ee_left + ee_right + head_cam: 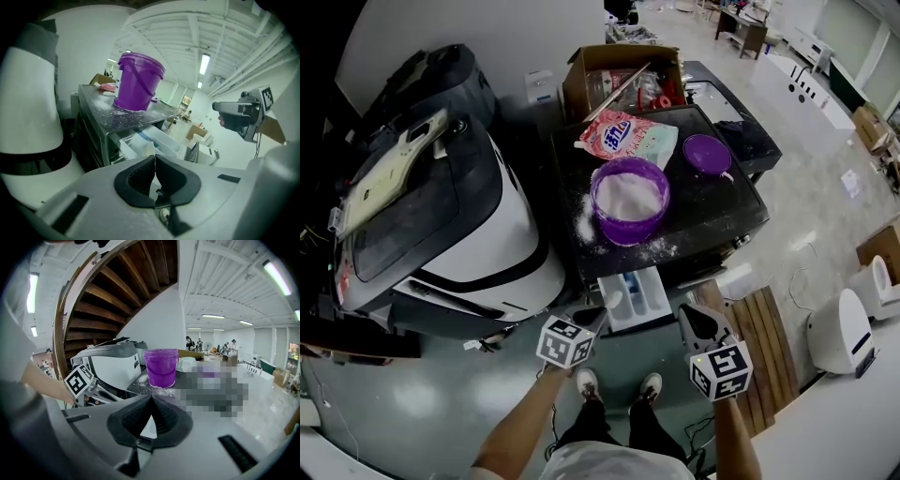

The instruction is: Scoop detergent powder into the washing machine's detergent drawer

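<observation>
Standing at far left: white-and-black appliance (441,234), just beside the dark-topped washing machine (727,211). Left gripper (589,317) hovers low in front of the machine, jaws pressed together, nothing between them. Detergent drawer (636,298) is pulled open, sitting between the two grippers. Purple bucket (629,199) of white powder stands on the machine top above the drawer, with spilled powder (585,225) around its base. Detergent bag (626,138) lies behind the bucket; purple lid (707,155) is to the bag's right. Right gripper (694,321) hovers near the drawer's right side, jaws together, empty.
</observation>
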{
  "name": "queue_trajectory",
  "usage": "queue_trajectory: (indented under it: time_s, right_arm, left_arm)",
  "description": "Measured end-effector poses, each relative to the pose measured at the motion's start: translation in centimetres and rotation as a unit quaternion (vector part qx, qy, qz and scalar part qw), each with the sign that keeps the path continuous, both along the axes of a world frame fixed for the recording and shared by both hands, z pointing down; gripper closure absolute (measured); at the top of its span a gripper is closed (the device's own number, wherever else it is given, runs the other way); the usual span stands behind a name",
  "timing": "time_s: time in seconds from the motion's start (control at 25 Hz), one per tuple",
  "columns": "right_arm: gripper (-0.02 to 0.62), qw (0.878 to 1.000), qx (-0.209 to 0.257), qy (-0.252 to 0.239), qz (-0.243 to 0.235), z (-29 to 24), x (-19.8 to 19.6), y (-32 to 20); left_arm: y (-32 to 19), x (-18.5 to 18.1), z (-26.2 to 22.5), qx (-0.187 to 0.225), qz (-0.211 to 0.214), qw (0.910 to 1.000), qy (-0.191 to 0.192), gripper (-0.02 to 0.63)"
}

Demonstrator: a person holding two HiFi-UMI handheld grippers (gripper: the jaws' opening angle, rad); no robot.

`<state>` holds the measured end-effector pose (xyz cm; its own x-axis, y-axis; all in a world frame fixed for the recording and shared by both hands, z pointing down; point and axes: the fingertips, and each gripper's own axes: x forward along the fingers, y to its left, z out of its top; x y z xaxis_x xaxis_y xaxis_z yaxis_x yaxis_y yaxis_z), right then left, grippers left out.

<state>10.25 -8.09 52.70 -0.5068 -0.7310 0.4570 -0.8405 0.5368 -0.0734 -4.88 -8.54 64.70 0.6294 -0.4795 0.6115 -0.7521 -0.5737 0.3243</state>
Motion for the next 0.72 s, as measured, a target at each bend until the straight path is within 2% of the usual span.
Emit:
queue_trajectory:
  time_s: [0.24,0.48,0.64,0.72]
  right_arm:
    - [0.598,1.0,-0.001,-0.003,0.001,0.24,0.22,-0.03]
    - [0.598,1.0,-0.004,-0.006,0.006,0.39,0.41,0.19]
    - [0.598,1.0,-0.003,-0.011,0.007,0.35,0.51,0.5]
    - [0.598,1.0,-0.001,-0.012,0.009,0.31,0.67,0.58]
  left_arm:
    - [0.09,0.45,0.35,0.048,0.06,0.9939,-0.079,0.592]
    - [0.06,0.43,0.28,0.068,0.082,0.9874,-0.117,0.592]
    - [0.06,0.54,0.02,0.094,0.1,0.979,-0.15,0.592]
    - [0.12,0.59,-0.02,0.112,0.113,0.972,-0.173,0.592]
